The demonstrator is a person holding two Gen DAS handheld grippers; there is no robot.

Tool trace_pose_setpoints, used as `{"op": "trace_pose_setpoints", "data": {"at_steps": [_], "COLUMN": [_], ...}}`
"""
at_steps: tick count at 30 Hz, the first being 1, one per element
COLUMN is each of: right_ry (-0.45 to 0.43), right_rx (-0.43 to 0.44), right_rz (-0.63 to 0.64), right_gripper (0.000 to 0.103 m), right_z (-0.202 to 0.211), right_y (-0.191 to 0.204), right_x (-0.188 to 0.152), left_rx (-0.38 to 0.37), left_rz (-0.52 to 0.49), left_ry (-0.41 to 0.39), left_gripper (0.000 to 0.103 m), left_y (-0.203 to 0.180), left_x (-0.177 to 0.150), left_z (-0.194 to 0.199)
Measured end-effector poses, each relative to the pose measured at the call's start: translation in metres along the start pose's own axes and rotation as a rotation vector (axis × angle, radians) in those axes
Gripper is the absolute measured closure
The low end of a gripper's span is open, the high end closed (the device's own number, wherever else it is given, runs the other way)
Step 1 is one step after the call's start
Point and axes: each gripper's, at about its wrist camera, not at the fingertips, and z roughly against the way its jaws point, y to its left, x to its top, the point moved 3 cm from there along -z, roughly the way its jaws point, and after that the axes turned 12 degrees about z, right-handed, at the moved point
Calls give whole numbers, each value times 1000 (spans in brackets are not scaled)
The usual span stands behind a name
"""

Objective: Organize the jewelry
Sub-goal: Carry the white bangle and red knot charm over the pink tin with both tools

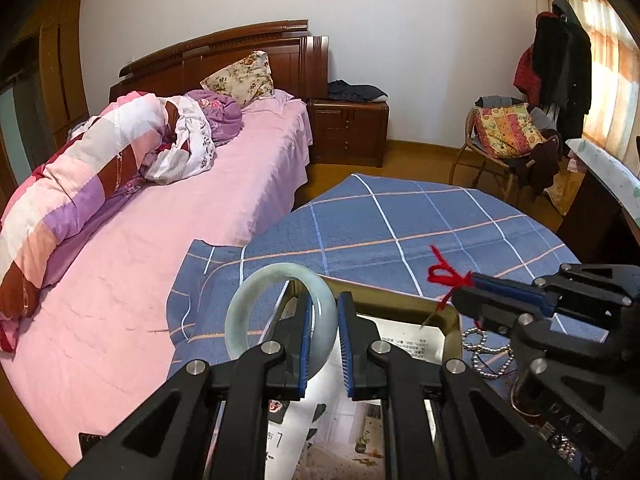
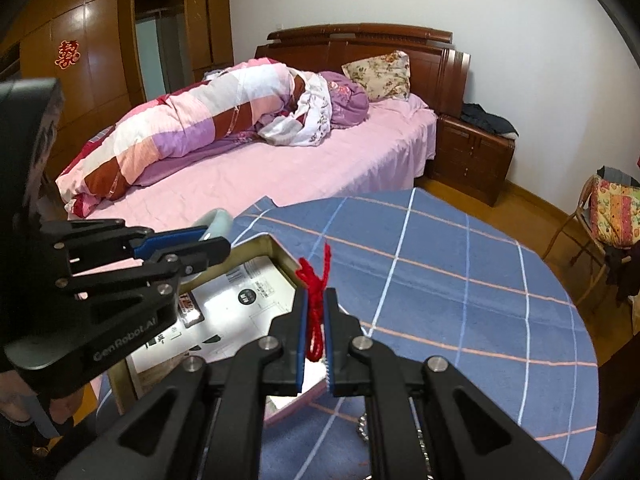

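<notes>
My left gripper [image 1: 323, 300] is shut on a pale green jade bangle [image 1: 256, 292] and holds it upright above a metal box [image 1: 450, 314] lined with printed paper. The bangle's edge also shows in the right wrist view [image 2: 218, 220]. My right gripper [image 2: 315, 300] is shut on a red cord [image 2: 316, 280] knotted in loops, held above the box's corner [image 2: 280, 252]. It appears in the left wrist view [image 1: 466, 288] at right with the red cord [image 1: 444, 272]. A beaded silver chain [image 1: 482, 348] lies on the cloth beside the box.
A round table under a blue checked cloth [image 2: 460, 280] holds the box. A pink bed [image 2: 280, 168] with rolled quilts stands close behind it. A wooden nightstand [image 1: 348, 132] and a chair with a cushion [image 1: 504, 132] stand beyond.
</notes>
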Motion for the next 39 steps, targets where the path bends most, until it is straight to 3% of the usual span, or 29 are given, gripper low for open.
{"op": "trace_pose_setpoints", "data": {"at_steps": [15,23,30,39], "right_ry": [85,96,95,97], "right_rx": [-1,-4,0,-13], "right_rz": [-22,-35,-25,-15], "right_gripper": [94,94,94,94], "right_z": [-25,-27,-30,-31], "right_y": [-3,-7,-3,-5], "right_x": [-23,-29,-30,-30], "left_rx": [31,-13,-4,7], "left_rz": [-91,-97,-45,-50], "left_ry": [1,25,80,87], "left_gripper": [91,91,91,89], "left_y": [-18,-26,-14,-13], "left_x": [-14,-23,-24,-24], "left_z": [-12,-18,-36,-36]}}
